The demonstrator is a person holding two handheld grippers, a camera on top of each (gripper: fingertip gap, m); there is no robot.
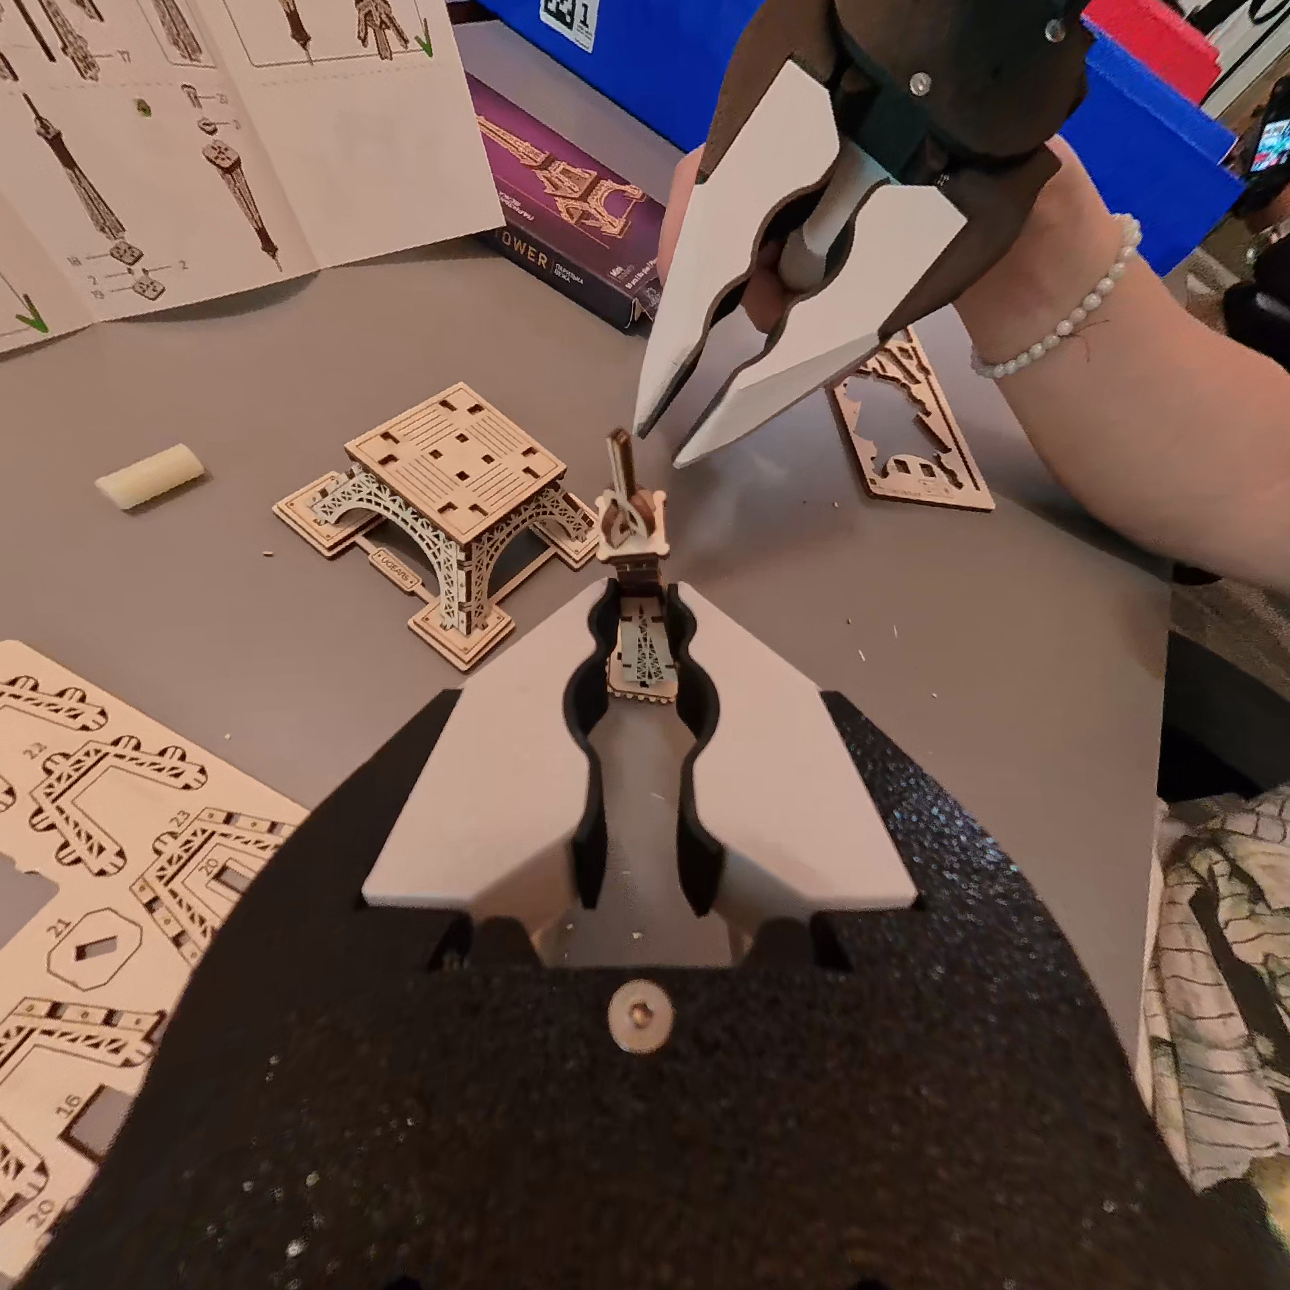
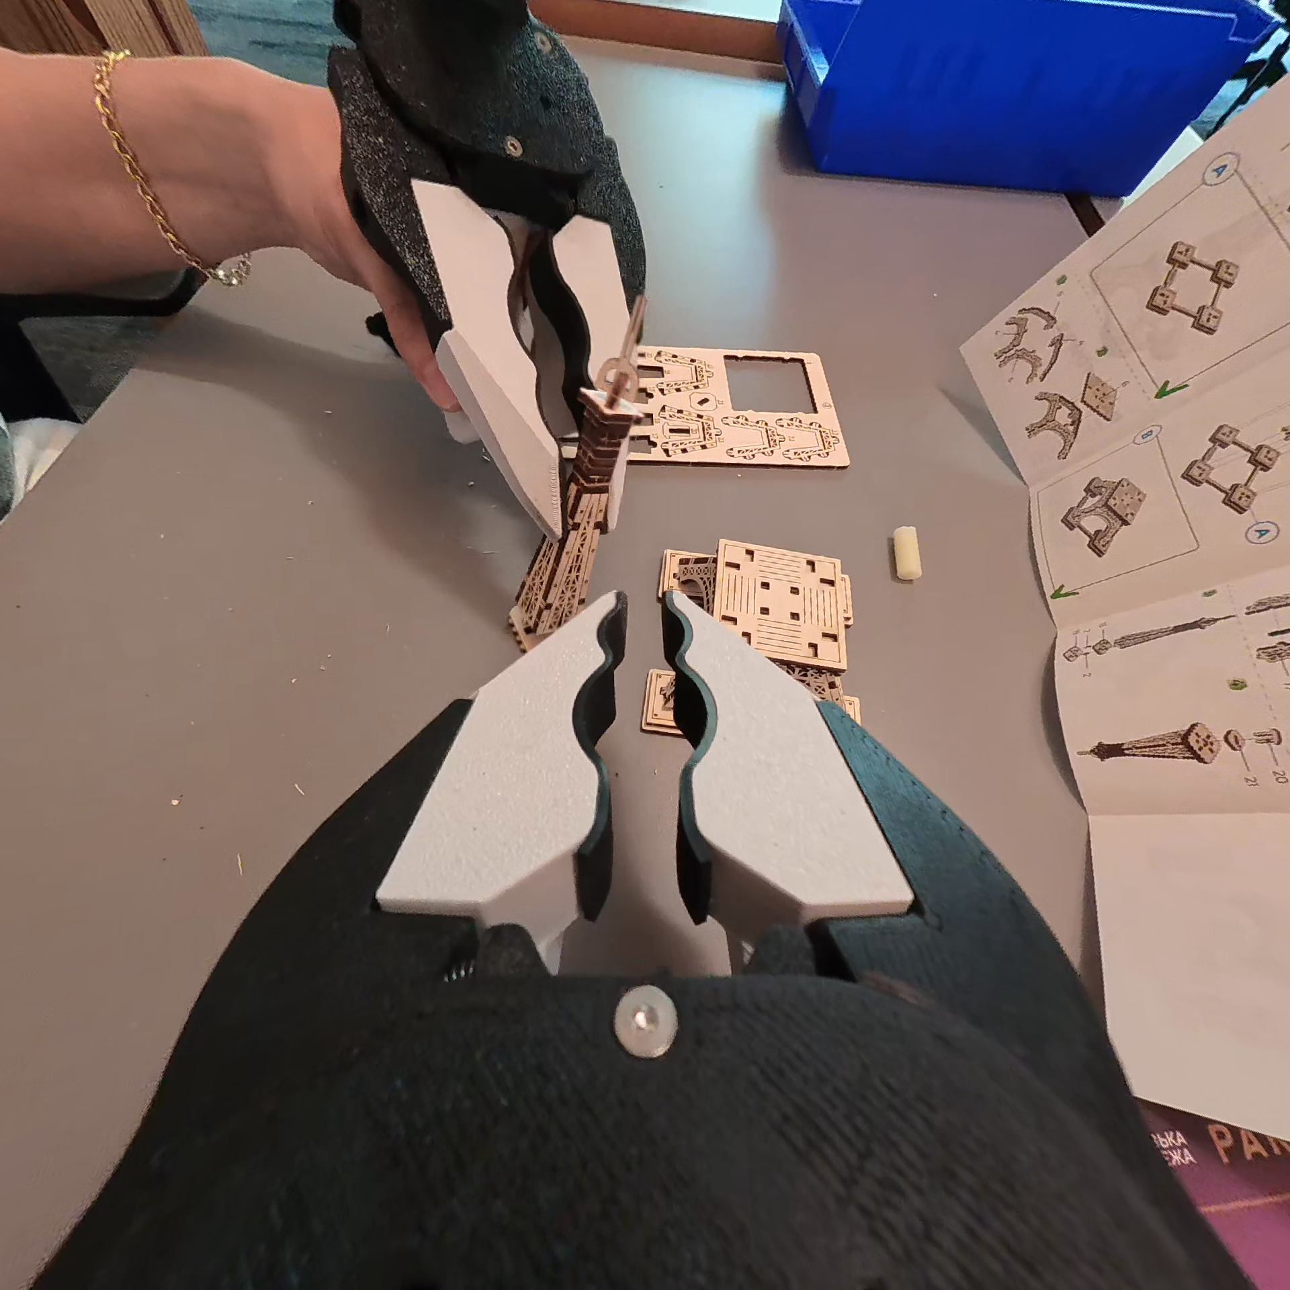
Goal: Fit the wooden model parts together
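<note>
My left gripper (image 1: 639,590) is shut on the wooden tower's upper section (image 1: 632,530), which stands upright on the grey table with a thin spire piece (image 1: 620,454) at its top. In the right wrist view my left gripper (image 2: 583,520) holds this section (image 2: 593,447) around its middle. My right gripper (image 2: 646,607) is slightly open and empty. In the left wrist view it (image 1: 658,447) hovers just right of and above the spire tip. The arched tower base (image 1: 454,488) sits to the left, apart from both grippers; it also shows in the right wrist view (image 2: 782,600).
Laser-cut part sheets lie near me (image 1: 105,803) and beyond the right gripper (image 1: 914,433). A folded instruction sheet (image 1: 209,139), a purple box (image 1: 565,209), a blue bin (image 2: 1012,91) and a pale wax stick (image 1: 150,476) surround the work area. A person's forearm (image 1: 1117,419) reaches in from the right. Tip to tip, the grippers are about 4 centimetres apart.
</note>
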